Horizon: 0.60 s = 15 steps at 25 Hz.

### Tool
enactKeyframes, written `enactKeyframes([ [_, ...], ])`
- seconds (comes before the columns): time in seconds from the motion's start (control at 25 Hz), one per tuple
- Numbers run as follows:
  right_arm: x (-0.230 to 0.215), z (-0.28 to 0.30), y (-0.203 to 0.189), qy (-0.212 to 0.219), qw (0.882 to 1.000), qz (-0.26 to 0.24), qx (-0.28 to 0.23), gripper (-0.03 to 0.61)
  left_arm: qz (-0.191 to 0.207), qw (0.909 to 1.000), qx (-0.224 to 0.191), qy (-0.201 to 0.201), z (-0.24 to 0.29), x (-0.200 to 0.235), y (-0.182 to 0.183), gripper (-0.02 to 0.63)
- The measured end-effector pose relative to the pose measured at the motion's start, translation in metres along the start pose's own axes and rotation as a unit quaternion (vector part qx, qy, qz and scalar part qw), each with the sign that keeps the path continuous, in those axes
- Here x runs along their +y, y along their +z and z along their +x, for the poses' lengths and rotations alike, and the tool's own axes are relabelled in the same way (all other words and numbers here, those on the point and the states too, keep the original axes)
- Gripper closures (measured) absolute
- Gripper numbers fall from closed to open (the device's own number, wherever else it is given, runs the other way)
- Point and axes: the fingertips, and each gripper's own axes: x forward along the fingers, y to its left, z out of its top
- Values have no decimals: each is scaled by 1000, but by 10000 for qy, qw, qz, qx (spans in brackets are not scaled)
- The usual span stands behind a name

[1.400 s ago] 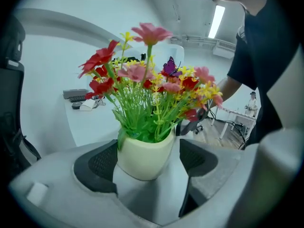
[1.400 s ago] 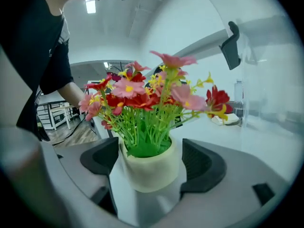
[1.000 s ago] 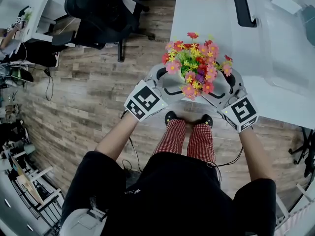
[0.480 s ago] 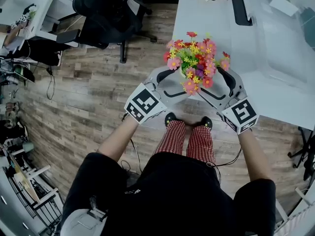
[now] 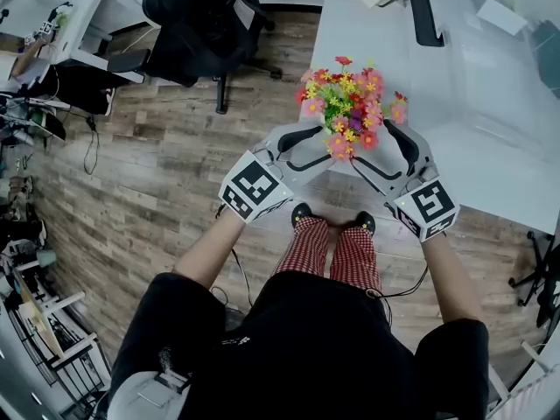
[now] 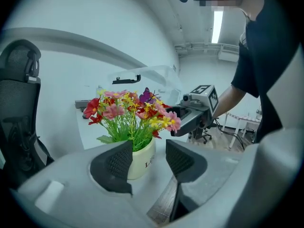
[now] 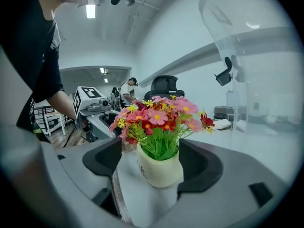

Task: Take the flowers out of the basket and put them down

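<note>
Flanking a cream pot (image 7: pixel 159 172) at the corner of a white desk (image 5: pixel 367 42), the left gripper (image 6: pixel 148 159) and the right gripper (image 7: pixel 153 161) face one another across it.

Surroundings: off the left gripper's outer side and farther ahead, a black office chair (image 5: pixel 188 11) stands on the wood-plank floor (image 5: pixel 157 164). Beyond the right gripper, farther along the desk, a clear plastic cover (image 7: pixel 247 37) rises well apart from the jaws.

Obstructions: directly ahead of each gripper, past the blooms, lies the opposite gripper, so each closes off the other's far side. In the head view the blooms overhang the pot and hide it.

Container and contents: the pot, marked with dark lettering, stands upright on the desk. It holds the flowers (image 7: pixel 159 118), which have pink, red and yellow heads on green stems, with one purple piece near the top.

Left gripper: the jaws are spread and have just been closing. The pot sits just ahead of the gap, partly behind one pad, with clear space between it and the other pad.

Right gripper: the jaws are spread wide and have also just been closing. The pot stands between the pads with a gap on one side. Contact on the other side cannot be settled.

Neither gripper pinches the pot.
</note>
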Motion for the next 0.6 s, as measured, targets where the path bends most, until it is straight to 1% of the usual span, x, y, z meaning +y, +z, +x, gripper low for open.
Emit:
enactKeyframes([
  [0.24, 4, -9, 5, -46, 10000, 20, -69, 202, 79, 9997, -59, 209, -6, -3, 5, 463],
  [0.4, 8, -15, 6, -61, 9999, 35, -101, 213, 50, 9997, -142, 215, -8, -8, 8, 475],
  [0.6, 15, -21, 9, -10, 9999, -47, -155, 222, 71, 9994, -180, 278, -12, -13, 10, 508],
])
